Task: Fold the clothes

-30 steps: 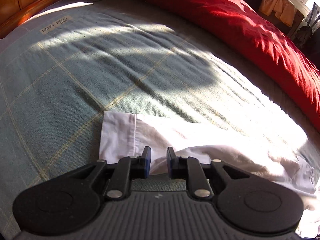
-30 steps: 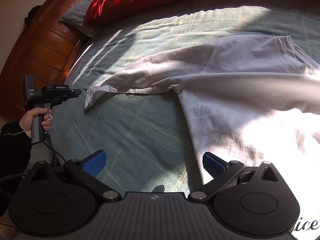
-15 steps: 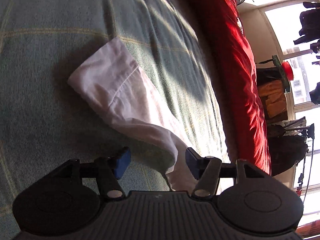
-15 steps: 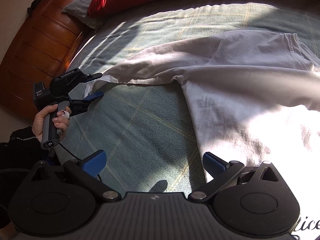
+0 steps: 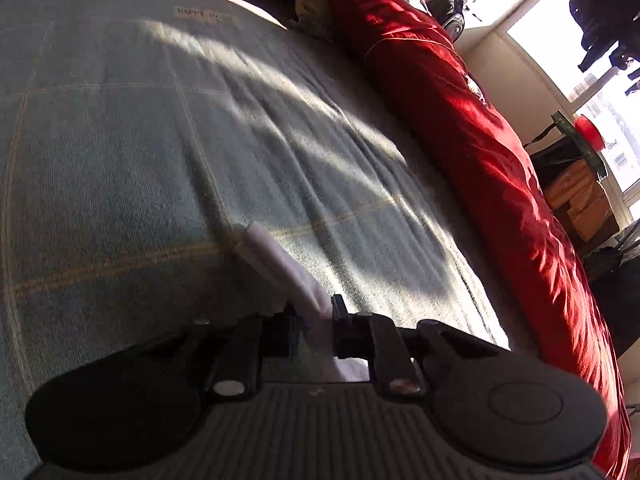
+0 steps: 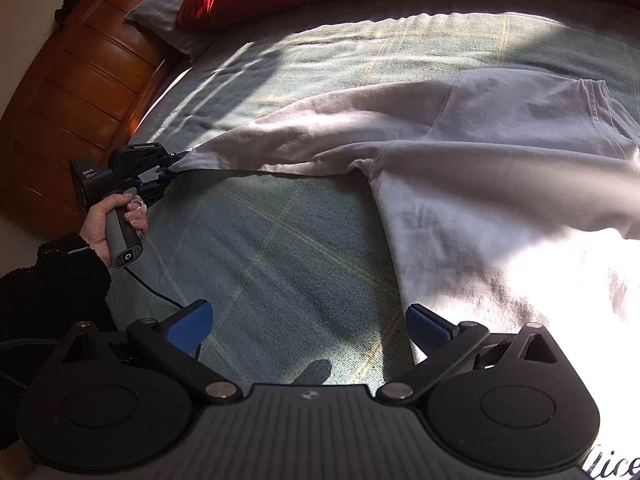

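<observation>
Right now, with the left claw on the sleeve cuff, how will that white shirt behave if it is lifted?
Probably floppy: the sleeve already sags and creases between the left claw and the shirt body. Likely light, since one cuff pinch holds it taut. It should drag rather than slide freely on the textured blanket.

Hard window (image 5: 600, 92) sunlight, deep shadows, blown-out shirt (image 6: 540, 264), fisheye-warped edges, perhaps slight motion blur.
</observation>
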`<state>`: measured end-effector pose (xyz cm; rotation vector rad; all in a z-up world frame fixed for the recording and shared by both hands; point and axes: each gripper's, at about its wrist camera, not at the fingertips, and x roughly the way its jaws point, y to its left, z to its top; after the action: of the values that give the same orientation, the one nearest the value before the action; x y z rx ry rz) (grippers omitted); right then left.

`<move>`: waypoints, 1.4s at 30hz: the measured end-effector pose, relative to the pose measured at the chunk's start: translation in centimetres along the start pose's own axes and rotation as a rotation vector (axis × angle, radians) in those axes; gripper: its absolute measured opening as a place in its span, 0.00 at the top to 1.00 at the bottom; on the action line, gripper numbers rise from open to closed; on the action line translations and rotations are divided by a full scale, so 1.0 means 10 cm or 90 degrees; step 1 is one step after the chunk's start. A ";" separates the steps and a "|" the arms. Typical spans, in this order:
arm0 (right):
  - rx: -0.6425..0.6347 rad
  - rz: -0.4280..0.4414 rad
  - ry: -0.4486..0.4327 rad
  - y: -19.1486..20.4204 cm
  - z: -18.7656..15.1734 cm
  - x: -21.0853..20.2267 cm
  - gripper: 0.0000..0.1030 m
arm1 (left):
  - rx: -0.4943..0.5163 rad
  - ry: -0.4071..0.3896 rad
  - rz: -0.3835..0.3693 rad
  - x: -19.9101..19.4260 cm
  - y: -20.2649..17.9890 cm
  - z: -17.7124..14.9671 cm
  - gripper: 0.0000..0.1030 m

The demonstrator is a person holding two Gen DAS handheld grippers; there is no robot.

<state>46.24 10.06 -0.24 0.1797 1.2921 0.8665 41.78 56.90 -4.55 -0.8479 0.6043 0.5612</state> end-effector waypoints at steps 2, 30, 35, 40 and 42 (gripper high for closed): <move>-0.001 0.000 0.002 0.01 0.01 0.02 0.00 | 0.061 -0.020 -0.019 -0.07 -0.13 0.09 0.88; -0.192 -0.131 -0.013 0.12 0.50 0.57 0.00 | 0.462 0.088 -0.038 -0.02 -1.14 -0.59 0.30; -0.164 -0.127 0.009 -0.01 0.59 0.86 0.00 | 0.532 0.117 -0.083 -0.05 -1.34 -0.82 0.28; -0.107 -0.082 0.051 -0.09 0.43 0.83 0.00 | 0.579 0.131 -0.108 -0.06 -1.49 -0.90 0.27; -0.078 -0.057 0.076 -0.12 0.35 0.79 0.00 | 0.582 0.148 -0.129 -0.03 -1.58 -0.91 0.27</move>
<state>50.05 15.53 -5.88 -0.0264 1.3427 0.8879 49.73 40.86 -1.00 -0.0954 0.8729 -0.0342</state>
